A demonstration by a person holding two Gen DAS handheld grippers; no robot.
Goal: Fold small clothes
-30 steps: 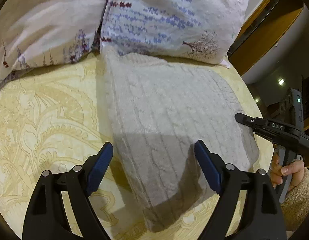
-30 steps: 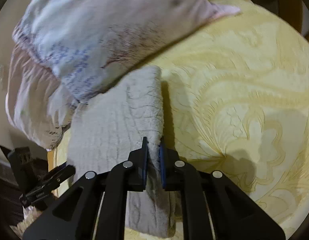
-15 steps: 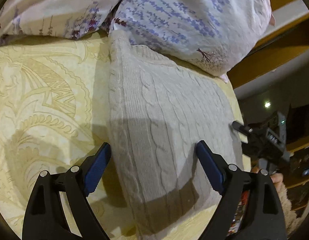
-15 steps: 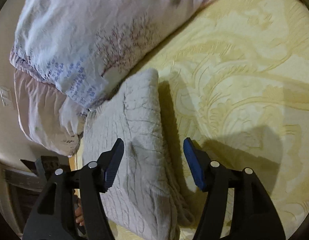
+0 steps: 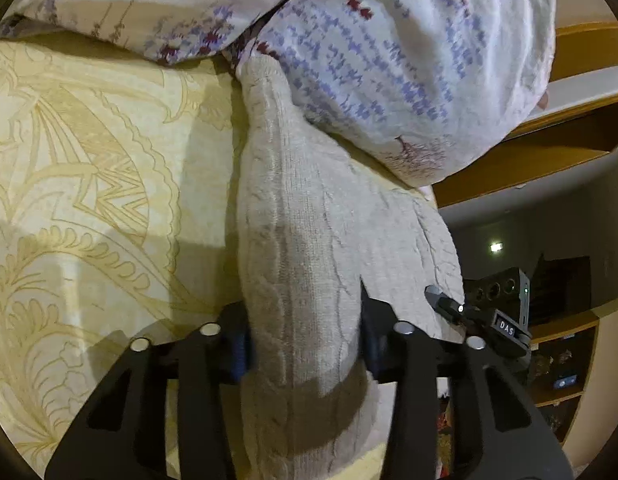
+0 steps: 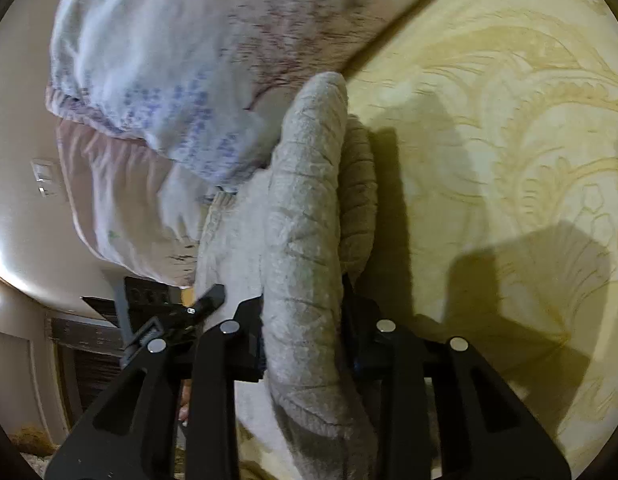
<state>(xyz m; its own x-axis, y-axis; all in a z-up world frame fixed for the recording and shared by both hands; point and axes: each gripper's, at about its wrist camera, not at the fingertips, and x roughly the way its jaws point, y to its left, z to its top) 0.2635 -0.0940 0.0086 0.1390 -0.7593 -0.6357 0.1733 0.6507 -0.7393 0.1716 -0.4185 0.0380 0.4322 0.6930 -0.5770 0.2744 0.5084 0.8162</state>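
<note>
**Both grippers pinching a ridge of the knit**

Left wrist view: the pale grey cable-knit garment (image 5: 309, 240) lies on the yellow patterned bedspread (image 5: 89, 200), its far end tucked against the white floral-printed pillow (image 5: 409, 60). The left gripper (image 5: 305, 344) has a thick bunched ridge of knit at the end farthest from the pillow between its blue pads, and its jaws are closing on it. In the right wrist view the right gripper (image 6: 305, 332) likewise has a raised fold of the same garment between its fingers, jaws closing, the pads pressing the cloth from both sides.

To do this well, I judge that both pinches should catch every layer of the fold before any lift. The two hands should then travel together, so that the knit is not stretched or skewed, and keep off the pillow.

Writing: the right gripper, seen beside the garment's edge in the left wrist view, bears a small white label reading "DAS" (image 5: 505, 326). No other lettering is legible.
</note>
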